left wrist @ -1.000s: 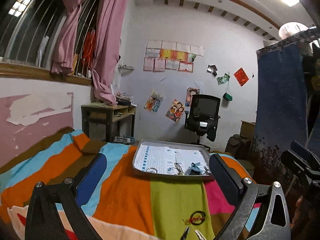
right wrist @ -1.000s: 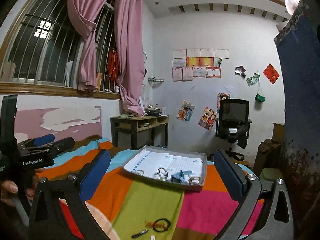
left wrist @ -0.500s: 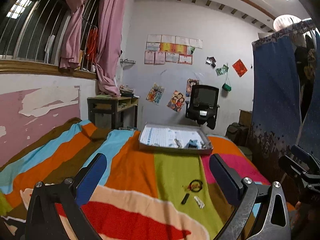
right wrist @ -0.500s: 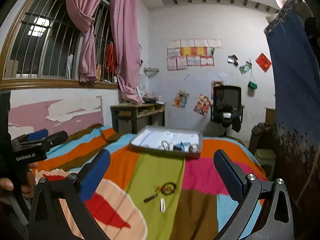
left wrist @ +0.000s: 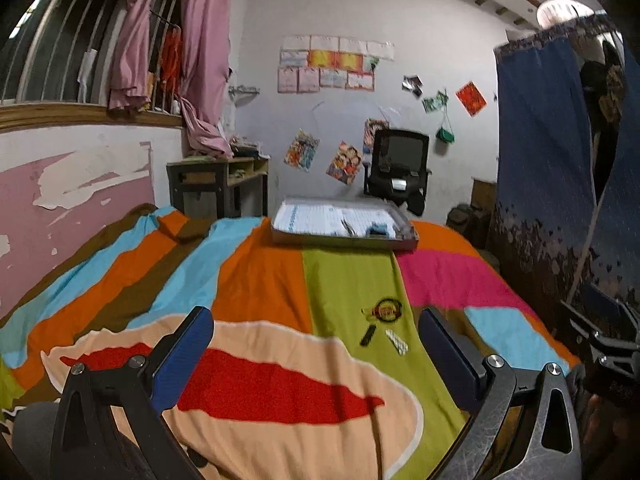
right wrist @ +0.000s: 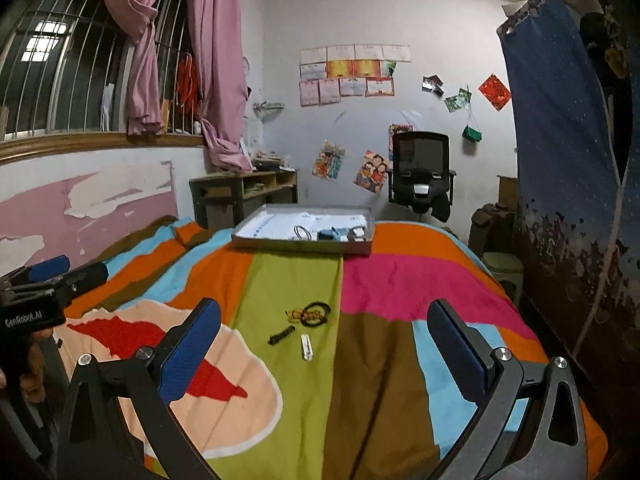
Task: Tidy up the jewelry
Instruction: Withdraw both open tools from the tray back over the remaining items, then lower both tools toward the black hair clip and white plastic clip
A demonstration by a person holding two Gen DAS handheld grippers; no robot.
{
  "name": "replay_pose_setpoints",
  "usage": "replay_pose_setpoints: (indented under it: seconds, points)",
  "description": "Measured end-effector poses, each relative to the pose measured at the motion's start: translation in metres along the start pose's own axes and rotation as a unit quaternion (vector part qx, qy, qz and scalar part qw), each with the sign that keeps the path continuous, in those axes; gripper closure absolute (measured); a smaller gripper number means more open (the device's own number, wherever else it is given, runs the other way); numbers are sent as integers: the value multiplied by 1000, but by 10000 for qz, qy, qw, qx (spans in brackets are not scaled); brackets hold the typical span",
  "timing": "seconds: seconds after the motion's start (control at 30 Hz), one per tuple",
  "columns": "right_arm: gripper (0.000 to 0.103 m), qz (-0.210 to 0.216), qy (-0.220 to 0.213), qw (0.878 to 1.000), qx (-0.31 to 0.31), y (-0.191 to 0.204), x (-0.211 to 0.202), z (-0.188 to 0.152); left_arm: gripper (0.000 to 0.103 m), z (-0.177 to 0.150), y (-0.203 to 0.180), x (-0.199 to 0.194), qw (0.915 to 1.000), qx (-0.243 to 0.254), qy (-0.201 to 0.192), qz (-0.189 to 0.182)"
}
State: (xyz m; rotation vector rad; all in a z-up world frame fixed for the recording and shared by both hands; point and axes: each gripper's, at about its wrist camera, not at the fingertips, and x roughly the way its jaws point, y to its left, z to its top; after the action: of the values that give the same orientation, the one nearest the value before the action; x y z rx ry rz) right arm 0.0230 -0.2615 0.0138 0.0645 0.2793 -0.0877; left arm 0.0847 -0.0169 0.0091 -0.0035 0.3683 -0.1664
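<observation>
Over a bed spread with a striped blanket (right wrist: 384, 292), both grippers hang with nothing in them. Left gripper (left wrist: 316, 338): blue-padded fingers (left wrist: 182, 358) spread wide, only blanket between them. Right gripper (right wrist: 324, 336): same story, jaws gaping, no grip on anything.

On the green stripe, three small pieces lie loose. At 12 o'clock of the little cluster, a black ring with a red-and-yellow tangle (right wrist: 310, 312) (left wrist: 384, 310); whether that is a bracelet or a hair tie is hard to make out. Just below it at 7 o'clock, a short dark clip-like piece (right wrist: 282, 335) (left wrist: 367, 335). Beside that at 5 o'clock, a pale slim piece (right wrist: 306, 347) (left wrist: 397, 342), too small to name. None of the three touches a finger; in the left view they sit toward the right-hand finger, in the right view between the two.

Farther up the bed at 12 o'clock, a shallow gray tray (right wrist: 248, 236) (left wrist: 344, 238) lined with white printed paper rests on the blanket, well apart from the cluster. Inside it: a metal ring (right wrist: 301, 232), something blue (right wrist: 327, 235), and a silvery bit (right wrist: 356, 234), all blurred. From the left view the near wall hides most of these contents.

At 9 o'clock of the right view, the left gripper's black body, lettered "GenRobot.AI", pokes in, cut off by the edge, with a hand (right wrist: 28, 364) partly visible beneath it.
</observation>
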Motion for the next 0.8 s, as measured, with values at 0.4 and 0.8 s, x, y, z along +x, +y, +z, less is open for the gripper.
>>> replay_pose_setpoints:
  seconds: [0.4, 0.8]
  points:
    - [1, 5, 121, 9999, 69, -5, 14, 11, 0, 13, -6, 19, 9992, 226, 318, -64]
    - [1, 40, -179, 9998, 54, -15, 48, 46, 0, 54, -26, 62, 9972, 651, 137, -347]
